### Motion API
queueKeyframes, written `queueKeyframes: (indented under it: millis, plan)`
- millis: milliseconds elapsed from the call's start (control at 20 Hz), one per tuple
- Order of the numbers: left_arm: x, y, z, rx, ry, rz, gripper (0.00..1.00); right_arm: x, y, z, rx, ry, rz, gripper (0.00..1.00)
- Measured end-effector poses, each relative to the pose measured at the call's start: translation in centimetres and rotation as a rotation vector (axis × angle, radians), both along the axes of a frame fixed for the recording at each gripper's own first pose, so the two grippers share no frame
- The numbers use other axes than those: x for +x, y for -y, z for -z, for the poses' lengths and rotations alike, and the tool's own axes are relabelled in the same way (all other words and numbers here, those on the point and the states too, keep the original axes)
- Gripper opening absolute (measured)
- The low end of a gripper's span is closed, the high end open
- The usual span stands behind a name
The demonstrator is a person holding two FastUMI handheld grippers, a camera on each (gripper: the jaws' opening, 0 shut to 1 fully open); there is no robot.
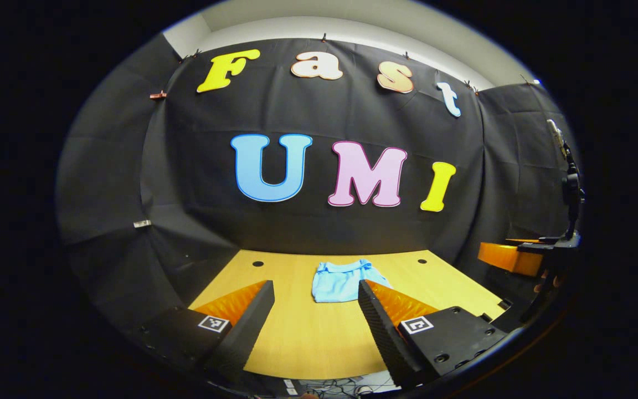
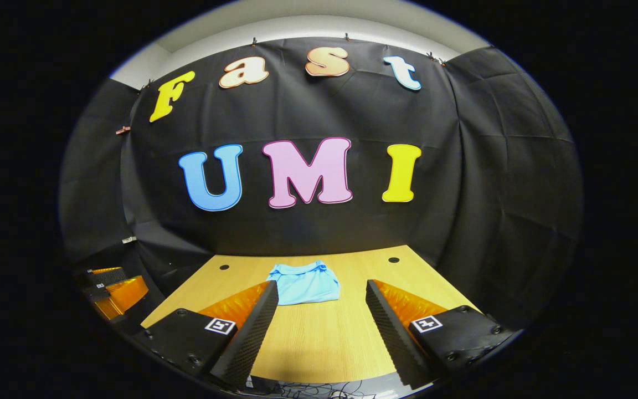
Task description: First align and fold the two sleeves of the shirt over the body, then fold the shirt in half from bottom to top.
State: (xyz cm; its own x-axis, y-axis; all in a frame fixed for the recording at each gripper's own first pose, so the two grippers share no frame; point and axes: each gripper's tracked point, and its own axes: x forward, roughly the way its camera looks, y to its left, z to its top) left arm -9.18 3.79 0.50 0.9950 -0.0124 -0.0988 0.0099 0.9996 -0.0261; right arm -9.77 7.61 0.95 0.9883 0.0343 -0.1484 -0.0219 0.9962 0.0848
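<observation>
A light blue shirt [image 1: 340, 281] lies folded into a small rectangle on the far half of the wooden table [image 1: 308, 332], its collar toward the back wall. In the right gripper view the same shirt [image 2: 305, 284] sits on the table [image 2: 319, 338] between my fingers' lines of sight. My left gripper [image 1: 315, 289] hangs open above the near part of the table, well short of the shirt and holding nothing. My right gripper [image 2: 322, 289] is open too, raised over the near edge and empty. The right gripper [image 1: 510, 256] also shows at the far right of the left gripper view.
Two round holes [image 1: 257, 264] [image 1: 422, 260] mark the table's back corners. Black cloth walls close the booth behind and at both sides. Cables [image 1: 330, 388] lie on the floor below the table's front edge. The left gripper [image 2: 114, 291] appears at the left of the right gripper view.
</observation>
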Motion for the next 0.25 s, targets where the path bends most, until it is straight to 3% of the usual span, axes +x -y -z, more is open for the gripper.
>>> queueKeyframes:
  millis: [250]
  plan:
    - [-0.49, -0.33, -0.41, 0.018, 0.031, -0.016, 0.97, -0.95, -0.47, 1.08, 0.023, -0.028, -0.025, 0.99]
